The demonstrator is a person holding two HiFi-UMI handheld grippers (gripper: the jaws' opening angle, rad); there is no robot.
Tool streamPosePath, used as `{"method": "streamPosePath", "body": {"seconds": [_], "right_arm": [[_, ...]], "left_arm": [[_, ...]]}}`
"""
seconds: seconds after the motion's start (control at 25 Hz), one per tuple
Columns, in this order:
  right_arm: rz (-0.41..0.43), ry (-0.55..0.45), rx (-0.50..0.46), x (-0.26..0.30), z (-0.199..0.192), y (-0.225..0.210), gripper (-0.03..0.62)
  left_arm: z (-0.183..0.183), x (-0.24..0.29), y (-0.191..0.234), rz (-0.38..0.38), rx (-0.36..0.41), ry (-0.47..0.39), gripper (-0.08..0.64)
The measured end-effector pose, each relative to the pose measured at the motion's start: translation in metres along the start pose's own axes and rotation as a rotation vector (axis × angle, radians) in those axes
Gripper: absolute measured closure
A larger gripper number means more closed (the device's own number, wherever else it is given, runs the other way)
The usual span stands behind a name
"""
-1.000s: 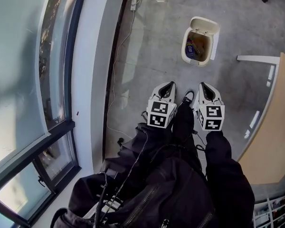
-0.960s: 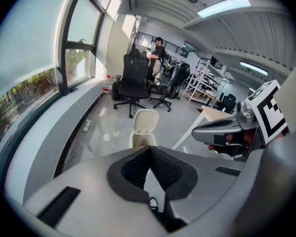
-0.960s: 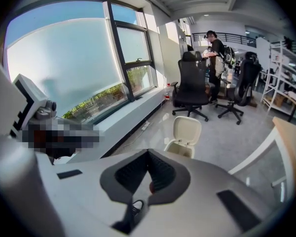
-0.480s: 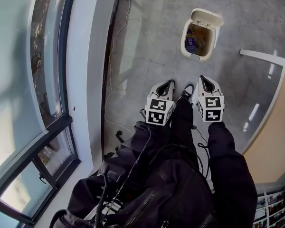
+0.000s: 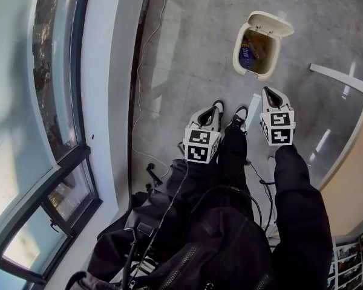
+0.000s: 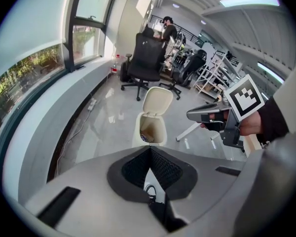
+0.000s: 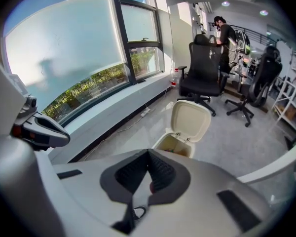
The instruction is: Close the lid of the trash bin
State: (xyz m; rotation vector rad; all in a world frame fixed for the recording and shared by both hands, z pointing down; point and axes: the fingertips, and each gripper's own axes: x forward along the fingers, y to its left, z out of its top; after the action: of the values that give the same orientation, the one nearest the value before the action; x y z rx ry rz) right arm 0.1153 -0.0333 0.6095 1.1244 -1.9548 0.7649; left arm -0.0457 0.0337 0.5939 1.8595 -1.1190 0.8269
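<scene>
A cream trash bin [image 5: 255, 52] stands on the grey floor ahead of me, its hinged lid [image 5: 271, 23] tipped up and back, with rubbish visible inside. The left gripper view shows the bin [image 6: 151, 129] straight ahead, beyond the jaws. From the right gripper view, the upright lid [image 7: 190, 121] faces me. My left gripper [image 5: 217, 106] is shut and empty, well short of the bin. Closer to the bin but still apart from it, my right gripper [image 5: 268, 90] is shut with nothing in it.
A long window with a white sill [image 5: 106, 83] runs along the left, and a cable [image 5: 140, 71] lies on the floor beside it. White desk legs [image 5: 342, 77] stand to the right of the bin. Black office chairs [image 6: 143, 58] and a person stand farther back.
Both grippers have come down. The right one has moved forward and to the right, nearer the bin. The bin's lid stays open.
</scene>
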Motion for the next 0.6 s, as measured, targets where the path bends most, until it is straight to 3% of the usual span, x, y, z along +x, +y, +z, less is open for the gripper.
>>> {"method": "streamPosePath", "body": {"seconds": [0.6], "right_arm": [[-0.007,0.047,-0.119,0.065,0.028,-0.048,0.589]], "left_arm": [[-0.019,0.006,0.028,0.012,-0.047,0.028,0.557]]}}
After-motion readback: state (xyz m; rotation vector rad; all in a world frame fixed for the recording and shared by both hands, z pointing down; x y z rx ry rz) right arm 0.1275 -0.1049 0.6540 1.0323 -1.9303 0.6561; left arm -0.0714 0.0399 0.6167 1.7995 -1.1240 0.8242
